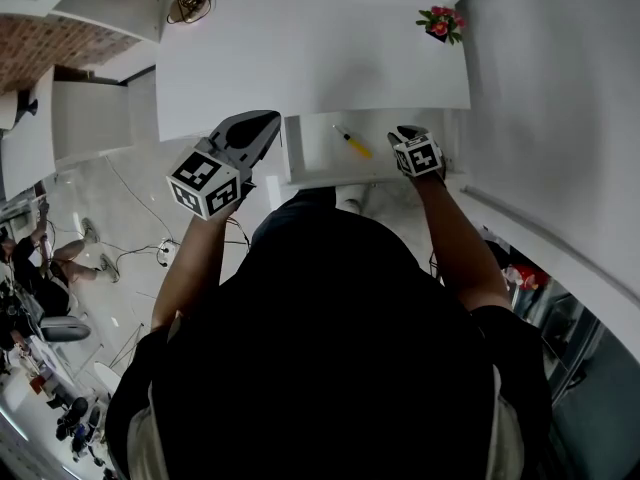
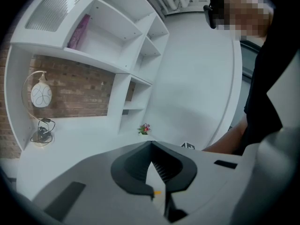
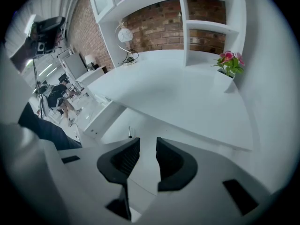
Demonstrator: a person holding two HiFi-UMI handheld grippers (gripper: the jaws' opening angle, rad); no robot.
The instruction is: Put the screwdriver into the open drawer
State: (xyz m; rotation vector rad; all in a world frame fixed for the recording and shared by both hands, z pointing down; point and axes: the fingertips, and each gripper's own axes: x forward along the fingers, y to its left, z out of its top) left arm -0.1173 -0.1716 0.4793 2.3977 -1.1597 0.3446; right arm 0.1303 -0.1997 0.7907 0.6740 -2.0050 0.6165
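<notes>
Head view: screwdriver (image 1: 352,142) lies inside open drawer (image 1: 310,156), yellow handle, apart from both grippers; left gripper (image 1: 268,121) raised just left of drawer; right gripper (image 1: 405,133) at drawer's right end; flower pot (image 1: 441,24) on desk (image 1: 300,48).

Left gripper view: jaws pressed together at tips, nothing between.

Right gripper view: jaws spread, narrow gap, nothing between, drawer floor below; thin dark shaft just past left jaw, probably screwdriver's.

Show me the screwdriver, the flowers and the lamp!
screwdriver (image 1: 357,147), head view, on its yellow handle.
flowers (image 3: 228,56), right gripper view, on a pink bloom.
lamp (image 2: 41,95), left gripper view, on its round white globe.
</notes>
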